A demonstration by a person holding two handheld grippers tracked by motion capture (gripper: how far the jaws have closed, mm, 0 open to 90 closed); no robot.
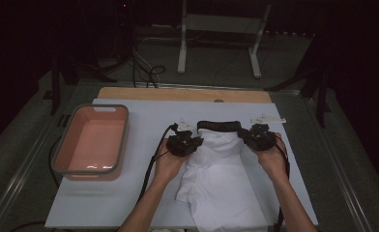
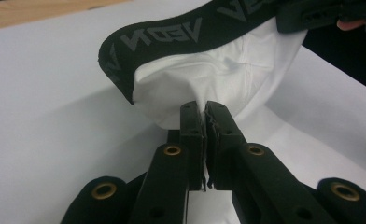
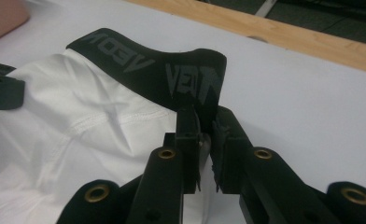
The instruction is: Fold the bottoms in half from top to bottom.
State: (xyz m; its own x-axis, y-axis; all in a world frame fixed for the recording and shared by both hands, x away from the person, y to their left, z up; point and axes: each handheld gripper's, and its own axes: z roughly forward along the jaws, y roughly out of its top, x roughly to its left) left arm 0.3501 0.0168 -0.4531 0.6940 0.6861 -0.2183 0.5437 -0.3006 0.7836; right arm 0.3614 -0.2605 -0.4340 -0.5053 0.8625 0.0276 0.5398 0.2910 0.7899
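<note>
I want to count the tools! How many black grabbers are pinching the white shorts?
2. The left gripper pinches the white shorts at the left side near the black waistband; the right gripper pinches the waistband's right end.

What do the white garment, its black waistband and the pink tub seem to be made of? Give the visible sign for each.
White garment: probably a thin stretch knit, matte; soft folds and stitched seams show.
Black waistband: looks like woven elastic, with grey lettering worked in and an edge that holds its curve.
Pink tub: seemingly plastic or silicone, smooth, with a faint sheen and a grey rim.
</note>
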